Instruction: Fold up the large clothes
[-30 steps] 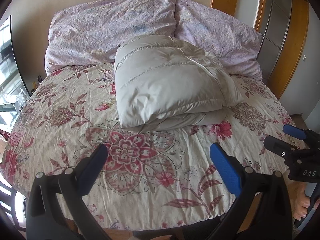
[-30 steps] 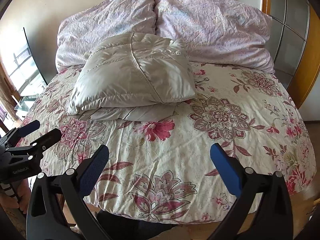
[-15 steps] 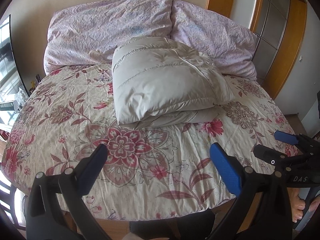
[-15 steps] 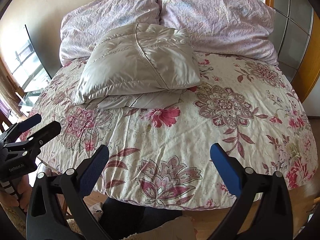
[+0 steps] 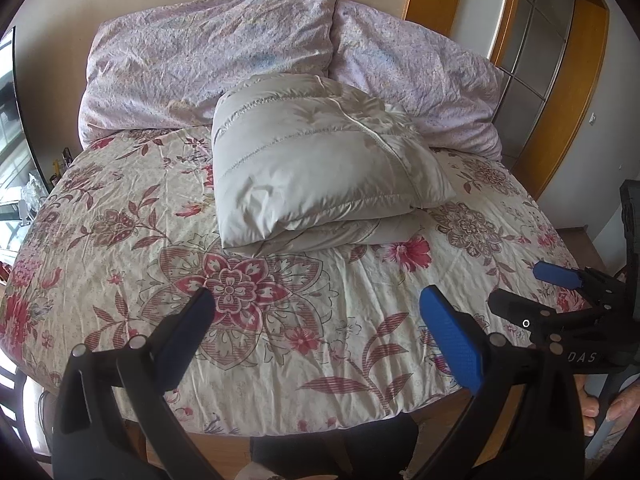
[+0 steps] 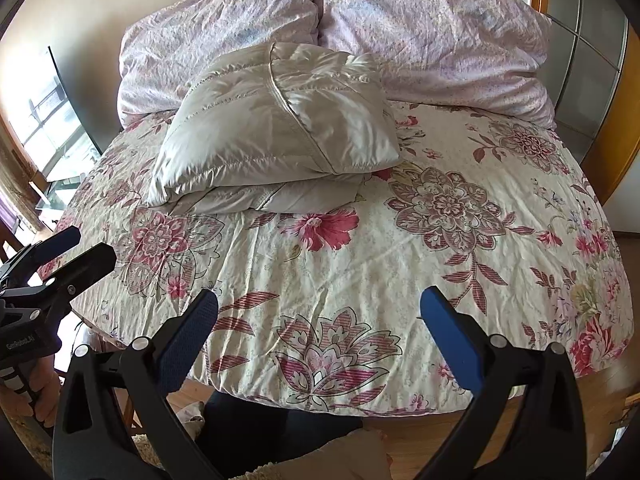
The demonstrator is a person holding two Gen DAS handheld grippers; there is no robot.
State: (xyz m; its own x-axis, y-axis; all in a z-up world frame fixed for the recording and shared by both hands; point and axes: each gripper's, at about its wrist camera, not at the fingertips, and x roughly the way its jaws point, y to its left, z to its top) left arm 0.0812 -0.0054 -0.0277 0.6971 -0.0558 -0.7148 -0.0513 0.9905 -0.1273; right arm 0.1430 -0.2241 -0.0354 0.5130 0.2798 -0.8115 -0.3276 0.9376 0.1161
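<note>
A pale grey puffer jacket (image 5: pixel 320 156) lies folded into a thick square bundle on the floral bed cover (image 5: pixel 120 208), close to the pillows. It shows in the right wrist view too, as the jacket (image 6: pixel 276 124) left of centre. My left gripper (image 5: pixel 316 328) hangs open over the near end of the bed, well short of the jacket, with nothing between its blue pads. My right gripper (image 6: pixel 320 332) is open and empty too, also over the bed's near edge. Each gripper shows at the side of the other's view: right gripper (image 5: pixel 536 292), left gripper (image 6: pixel 76 246).
Two lilac pillows (image 5: pixel 208 56) lean against the wall at the head of the bed. A wooden door frame (image 5: pixel 560 92) stands at the right, a window with a dark panel (image 6: pixel 68 96) at the left. The wooden bed edge and floor (image 6: pixel 460 432) lie just below the grippers.
Both grippers have drawn back and risen from the bed, so more of its near edge and the floor shows. The jacket has not moved. Both stay open.
</note>
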